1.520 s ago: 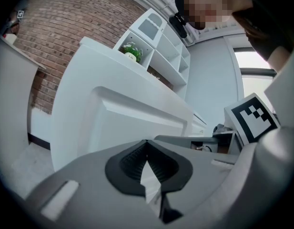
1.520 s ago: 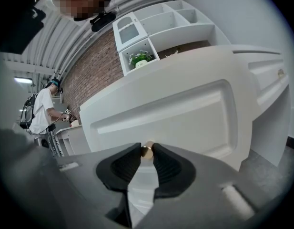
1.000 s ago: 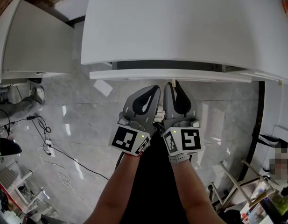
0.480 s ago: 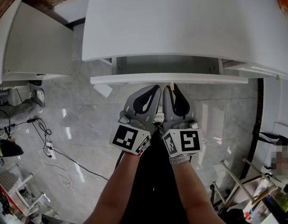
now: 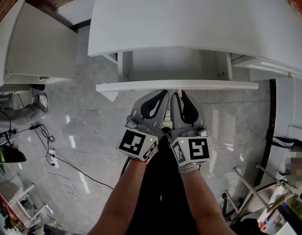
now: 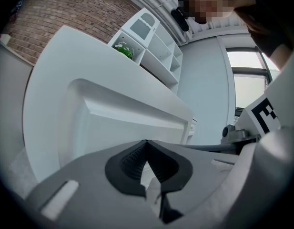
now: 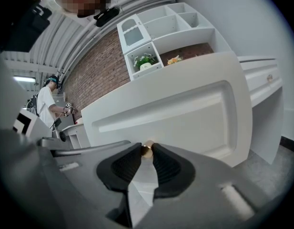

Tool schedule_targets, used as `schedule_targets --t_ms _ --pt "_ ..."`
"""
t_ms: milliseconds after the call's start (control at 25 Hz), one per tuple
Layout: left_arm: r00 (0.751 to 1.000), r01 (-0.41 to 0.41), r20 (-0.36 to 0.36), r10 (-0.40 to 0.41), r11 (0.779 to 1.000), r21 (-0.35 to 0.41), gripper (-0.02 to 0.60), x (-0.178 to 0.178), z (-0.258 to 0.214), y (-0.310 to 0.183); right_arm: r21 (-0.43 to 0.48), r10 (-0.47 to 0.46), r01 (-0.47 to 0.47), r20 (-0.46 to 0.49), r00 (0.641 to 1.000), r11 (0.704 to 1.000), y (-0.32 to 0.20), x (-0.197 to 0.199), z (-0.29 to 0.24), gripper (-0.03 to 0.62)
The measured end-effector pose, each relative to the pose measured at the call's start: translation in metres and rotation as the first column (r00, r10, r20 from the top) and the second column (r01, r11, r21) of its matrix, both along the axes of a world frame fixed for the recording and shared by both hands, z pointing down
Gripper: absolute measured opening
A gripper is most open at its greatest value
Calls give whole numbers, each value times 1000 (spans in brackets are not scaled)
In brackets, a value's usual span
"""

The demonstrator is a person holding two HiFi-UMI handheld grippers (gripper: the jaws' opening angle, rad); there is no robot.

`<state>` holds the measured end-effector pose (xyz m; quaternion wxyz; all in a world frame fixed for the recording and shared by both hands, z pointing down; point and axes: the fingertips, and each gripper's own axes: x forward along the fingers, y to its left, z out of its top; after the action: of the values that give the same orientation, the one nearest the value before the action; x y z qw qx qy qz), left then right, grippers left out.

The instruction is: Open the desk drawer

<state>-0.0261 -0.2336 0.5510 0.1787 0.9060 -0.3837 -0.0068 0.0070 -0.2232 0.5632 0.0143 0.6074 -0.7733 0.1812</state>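
Note:
The white desk (image 5: pixel 190 18) fills the top of the head view. Its drawer (image 5: pixel 173 65) stands pulled out, and the inside that shows is bare and white. The drawer's front panel (image 5: pixel 141 86) lies just ahead of both grippers. My right gripper (image 5: pixel 180 92) is shut on the small brass knob (image 7: pixel 147 150) at the middle of the drawer front (image 7: pixel 175 113). My left gripper (image 5: pixel 163 94) rests close beside it, jaws shut with nothing between them. In the left gripper view, that gripper (image 6: pixel 147 143) faces the drawer front (image 6: pixel 123 123).
A second white desk (image 5: pixel 38 48) stands at the left over grey marble floor, with cables (image 5: pixel 53 155) trailing beneath it. A black desk leg (image 5: pixel 273 131) runs down at the right. A white shelf unit (image 7: pixel 161 27) stands on the desk, and a person (image 7: pixel 46 104) is far behind.
The drawer has slid out from under the desktop toward me, showing its inside. Both grippers have drawn back a little with the drawer front.

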Motion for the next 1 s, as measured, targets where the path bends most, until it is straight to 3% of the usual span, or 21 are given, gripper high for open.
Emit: schedule_targets --t_ms 1000 --pt "1000 -17 11 18 999 -35 3 -12 -5 68 -33 -20 21 21 1000 999 69 -4 1 74"
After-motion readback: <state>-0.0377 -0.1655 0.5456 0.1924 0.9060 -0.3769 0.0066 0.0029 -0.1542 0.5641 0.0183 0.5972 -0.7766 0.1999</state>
